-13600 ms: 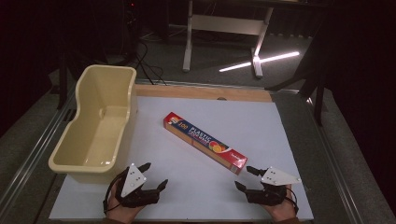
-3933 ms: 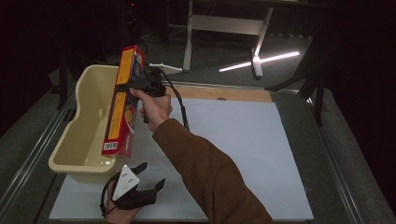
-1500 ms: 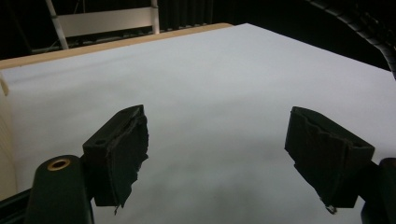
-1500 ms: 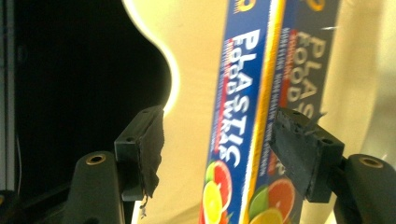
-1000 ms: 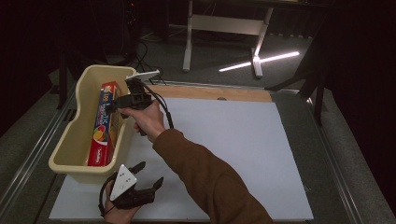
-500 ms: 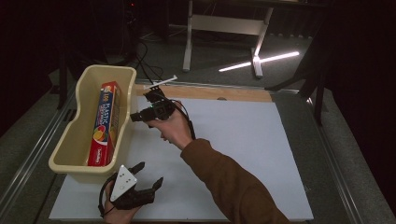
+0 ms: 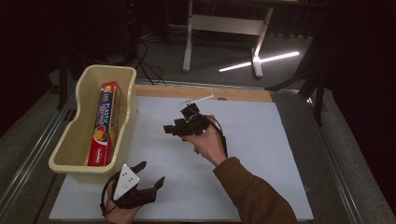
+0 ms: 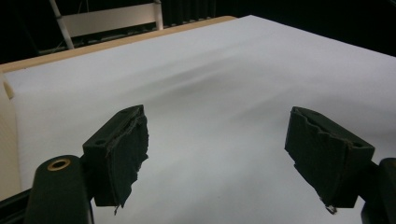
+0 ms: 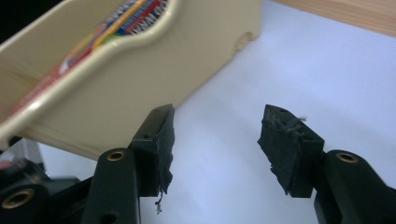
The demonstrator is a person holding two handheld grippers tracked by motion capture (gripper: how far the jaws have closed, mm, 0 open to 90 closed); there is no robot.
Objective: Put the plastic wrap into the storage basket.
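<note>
Plastic wrap box (image 7: pixel 104 122) lies partly hidden inside tub (image 7: pixel 70 154).

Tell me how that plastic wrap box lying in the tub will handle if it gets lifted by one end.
The plastic wrap box is long, slim cardboard: probably light and fairly stiff, though likely to droop or swing. Its flat sides shouldn't roll. The tub wall beside it may crowd a gripper.

The box (image 7: pixel 103 122) in the tub (image 7: pixel 70 154) has print too small to read; in the right gripper view the tub's (image 9: pixel 140 70) rim hides most of it.
</note>
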